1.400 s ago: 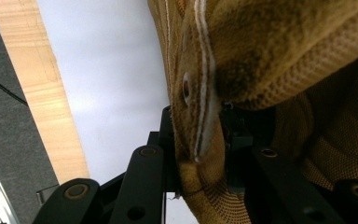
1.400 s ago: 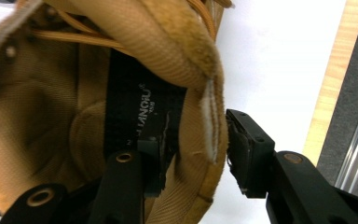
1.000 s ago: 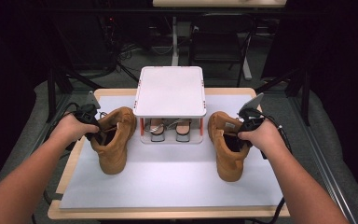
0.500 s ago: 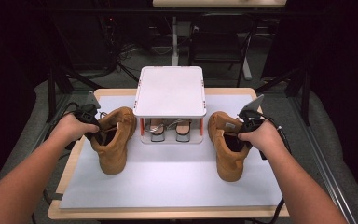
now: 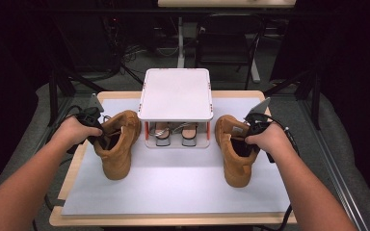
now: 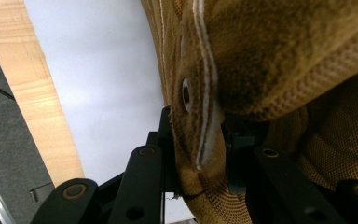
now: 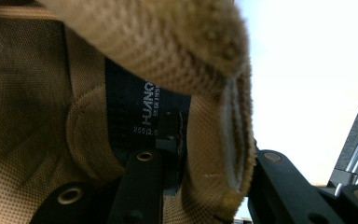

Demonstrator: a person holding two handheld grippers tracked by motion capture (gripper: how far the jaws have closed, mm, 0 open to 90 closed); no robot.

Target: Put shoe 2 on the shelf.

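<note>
Two tan suede boots stand on the white mat (image 5: 173, 185), toes toward me. My left gripper (image 5: 101, 139) is shut on the left boot (image 5: 118, 154) at its collar. In the left gripper view, the collar edge (image 6: 200, 112) sits pinched between the jaws of the left gripper (image 6: 200, 133). My right gripper (image 5: 247, 144) holds the right boot (image 5: 233, 163) the same way. Its jaws have just been closing on the collar wall (image 7: 214, 116), one jaw inside by the size label and one outside, at the right gripper (image 7: 214, 140).
A white shoe rack (image 5: 176, 94) stands at the back middle of the wooden table (image 5: 173, 220), between the boots. A pair of sandals (image 5: 173, 134) sits under it. Dark stands and cables lie beyond the table.
</note>
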